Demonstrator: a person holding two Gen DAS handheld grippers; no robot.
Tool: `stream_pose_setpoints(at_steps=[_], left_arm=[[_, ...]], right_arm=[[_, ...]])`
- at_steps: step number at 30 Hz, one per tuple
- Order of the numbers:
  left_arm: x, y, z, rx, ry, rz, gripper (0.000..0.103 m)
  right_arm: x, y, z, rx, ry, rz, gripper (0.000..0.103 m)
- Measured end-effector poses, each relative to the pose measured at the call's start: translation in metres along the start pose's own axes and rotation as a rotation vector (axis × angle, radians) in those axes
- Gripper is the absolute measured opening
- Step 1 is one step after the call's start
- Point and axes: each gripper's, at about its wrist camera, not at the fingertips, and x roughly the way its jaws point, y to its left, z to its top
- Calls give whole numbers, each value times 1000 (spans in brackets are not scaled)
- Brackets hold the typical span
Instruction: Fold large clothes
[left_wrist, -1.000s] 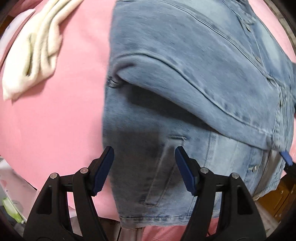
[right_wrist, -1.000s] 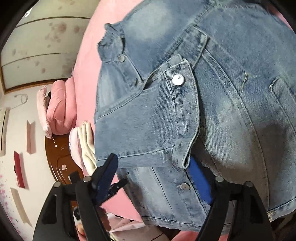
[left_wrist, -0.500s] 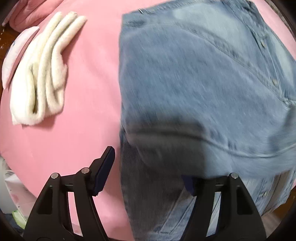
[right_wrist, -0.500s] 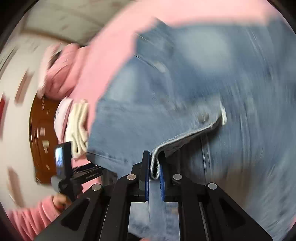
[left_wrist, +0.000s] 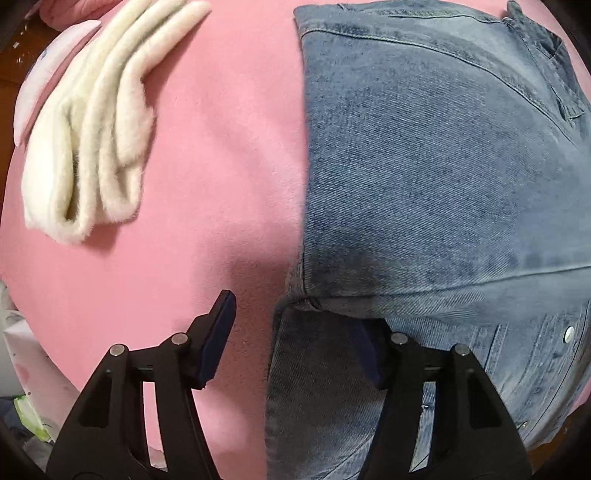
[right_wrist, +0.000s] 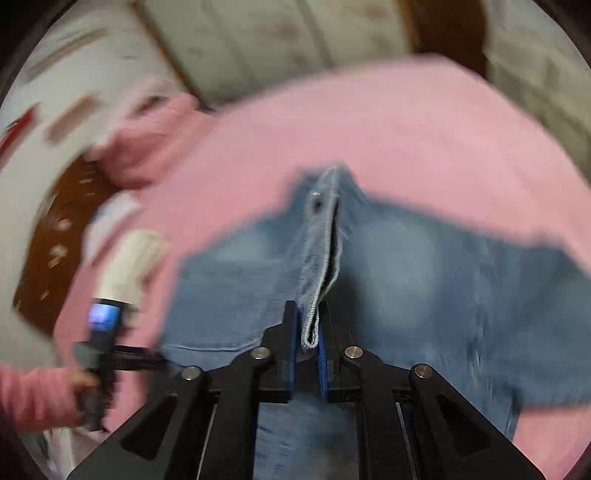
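Right gripper: in the right wrist view our right gripper (right_wrist: 306, 341) is clenched on a doubled hem edge of the denim jacket (right_wrist: 406, 273); both blue pads press the fold, which rises between them as a narrow ridge with a buttonhole near its top.

Left gripper: in the left wrist view our left gripper (left_wrist: 291, 339) points steeply down and its jaws are closing. The left pad stands over bare pink cloth; the right pad is partly hidden under a folded flap of denim. The jacket's near left corner lies between the two pads, and we see neither pad pressing on it.

Denim jacket: it lies on the pink bedcover (left_wrist: 207, 155), filling the right half of the left wrist view (left_wrist: 424, 177). One layer is folded over another, with a seam running across the near part and metal buttons showing at the lower right. Its left edge runs straight, away from us.

Bedcover: pink, smooth, bare to the left of the jacket.

White fleece item: a folded, fluffy cream piece (left_wrist: 92, 122) rests on the bedcover at the upper left, well apart from the jacket.

Left hand seen from the right: in the blurred right wrist view a hand in a pink sleeve (right_wrist: 33, 398) holds the other gripper's handle at the lower left, at the jacket's left side.

Beyond the bed: brown wood and a pale wall, too blurred for us to tell more.
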Motion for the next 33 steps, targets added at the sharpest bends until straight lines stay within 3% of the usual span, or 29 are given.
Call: stream_pose_setpoints(at_steps=[1, 2, 4, 5, 7, 10, 12, 14, 17, 20, 23, 25, 27, 29, 33], left_arm=[[-1, 1, -4, 2, 2, 1, 59], [-2, 3, -5, 2, 3, 4, 59], [-6, 7, -10, -13, 15, 24, 59], [-10, 9, -15, -26, 19, 34, 59], [-24, 8, -26, -42, -7, 38, 55], [-59, 6, -52, -49, -101, -3, 37], [-81, 0, -70, -42, -149, -132, 24], [-94, -10, -81, -51, -164, -237, 14], [-88, -30, -65, -130, -133, -368, 8], [-75, -29, -53, -269, -71, -361, 8], [-46, -24, -36, -289, -30, -360, 8], [-43, -25, -35, -252, -17, -352, 8], [-42, -20, -37, -229, -14, -364, 8], [-40, -11, -41, -250, -9, -402, 7], [-35, 8, -45, -277, 13, -445, 1]], right_arm=[[16, -19, -11, 36, 57, -61, 8], [47, -40, -22, 79, 179, -208, 8], [71, -64, -40, 121, 321, -378, 8], [71, -74, -45, 167, 332, -440, 8], [55, -79, -48, 241, 258, -442, 8], [31, -67, -51, 310, 139, -404, 9], [30, -45, -51, 318, 122, -283, 8], [46, -18, -50, 292, 180, -48, 8], [81, 42, -40, 198, 262, 157, 8], [124, 98, -42, 151, 321, 325, 8], [180, 129, -53, 211, 436, 446, 8], [196, 136, -56, 208, 432, 424, 8], [191, 129, -63, 208, 371, 363, 7], [187, 94, -65, 287, 311, 315, 1], [165, -9, -68, 467, 193, 235, 0]])
